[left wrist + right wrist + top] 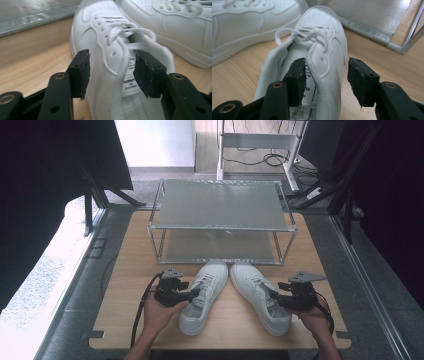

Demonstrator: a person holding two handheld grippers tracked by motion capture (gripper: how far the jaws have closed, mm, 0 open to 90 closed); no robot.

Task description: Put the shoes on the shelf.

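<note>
Two white sneakers lie side by side on the wooden table [125, 270], toes toward a metal shoe rack [220, 202]. My left gripper [194, 295] is at the collar of the left sneaker [212, 280]. In the left gripper view this gripper [112, 53] is open, with the left sneaker's [97, 12] side wall between its jaws: one jaw outside, the other in the shoe's mouth. My right gripper [272, 296] is at the right sneaker [250, 280]. In its own view the right gripper [327, 61] is open astride the right sneaker's [324, 17] side wall.
The two-tier rack stands at the table's far half, its lower shelf [374, 15] just beyond the toes. The other sneaker lies close beside each gripper [175, 25] [242, 17]. A hand holds each gripper from the near edge. Cables trail on the floor behind the rack.
</note>
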